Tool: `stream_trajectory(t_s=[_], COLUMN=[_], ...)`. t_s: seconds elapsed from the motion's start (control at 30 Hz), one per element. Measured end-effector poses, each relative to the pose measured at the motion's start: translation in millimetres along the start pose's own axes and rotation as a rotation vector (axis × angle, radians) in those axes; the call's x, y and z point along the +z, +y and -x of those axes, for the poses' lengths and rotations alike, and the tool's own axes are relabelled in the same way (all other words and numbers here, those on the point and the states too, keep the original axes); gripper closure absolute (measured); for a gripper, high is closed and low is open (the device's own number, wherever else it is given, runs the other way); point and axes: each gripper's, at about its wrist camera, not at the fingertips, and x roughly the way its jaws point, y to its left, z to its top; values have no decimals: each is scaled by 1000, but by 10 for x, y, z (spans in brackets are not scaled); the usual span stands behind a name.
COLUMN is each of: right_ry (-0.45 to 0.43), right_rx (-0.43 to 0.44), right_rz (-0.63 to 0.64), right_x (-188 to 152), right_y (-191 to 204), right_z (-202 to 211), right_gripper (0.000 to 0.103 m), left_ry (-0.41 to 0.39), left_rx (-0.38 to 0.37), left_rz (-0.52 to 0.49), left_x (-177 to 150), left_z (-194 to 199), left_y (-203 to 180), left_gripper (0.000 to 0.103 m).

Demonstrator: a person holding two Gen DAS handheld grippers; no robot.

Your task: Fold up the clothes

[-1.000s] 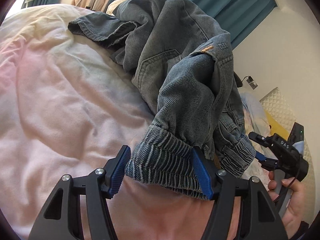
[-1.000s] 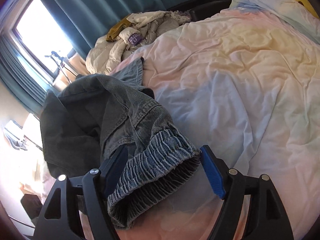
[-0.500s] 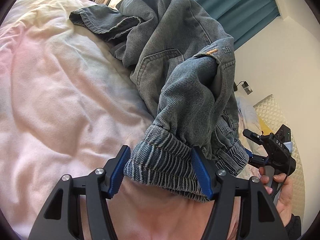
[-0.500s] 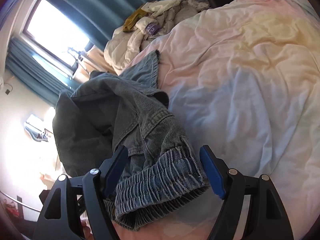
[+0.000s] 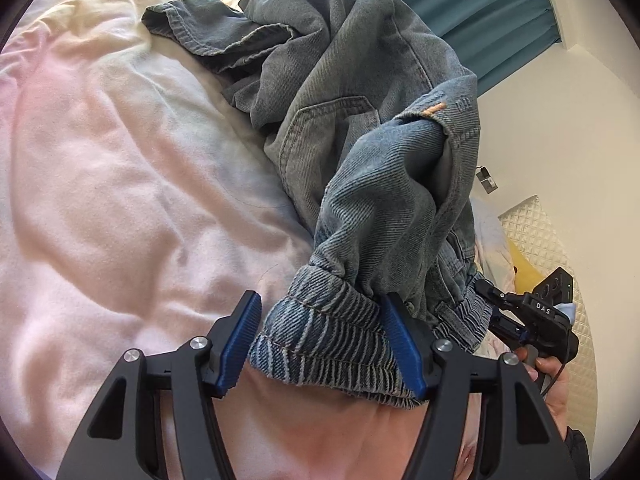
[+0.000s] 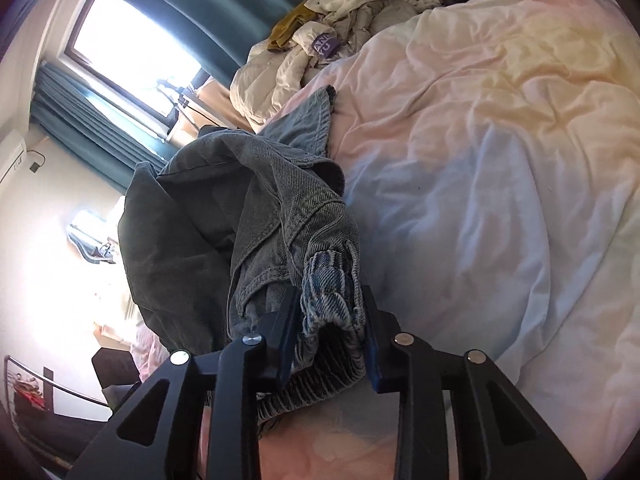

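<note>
Both grippers' jaws straddle the jeans (image 5: 360, 128) waistband, right just closing.

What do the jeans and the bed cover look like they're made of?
Jeans: faded blue-grey denim, matte; diagonal twill weave, topstitched seams, ribbed elastic hem. Bed cover: soft woven fabric, probably cotton, matte, pastel-tinted; fine creases, no sheen.

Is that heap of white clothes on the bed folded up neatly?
No, the heap of white clothes lies crumpled at the far end of the bed.
</note>
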Motion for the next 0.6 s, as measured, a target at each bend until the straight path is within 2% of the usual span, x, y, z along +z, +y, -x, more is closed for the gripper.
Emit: stream_trajectory(t_s=[0.07,0.17,0.27,0.3,0.43,0.6], right_ry=[-3,-9,-18,-20,-13,-18], right_rx=[-23,-41,-31,-28,12,99], right_rz=[-12,-32,-52,-58,-107,-181], right_x=[-8,-26,-89,-122,-316,-691], right_y=[-20,-49,-36,-22,59,223], right_z=[-8,2,80,111,221,351], right_gripper=[84,87,88,88,89,89], left_ry=[15,20,7,-5,-58,-152], left_rx=[-13,16,43,55,99,77], left_rz=[-8,-16,-11,-10,-43,-38], left_x=[3,12,31,44,65,172], left_z=[-29,-48,-25,5,212,731], left_y=[-27,-68,-103,-123,-255,-438], left_gripper=[39,43,56,66,85,89])
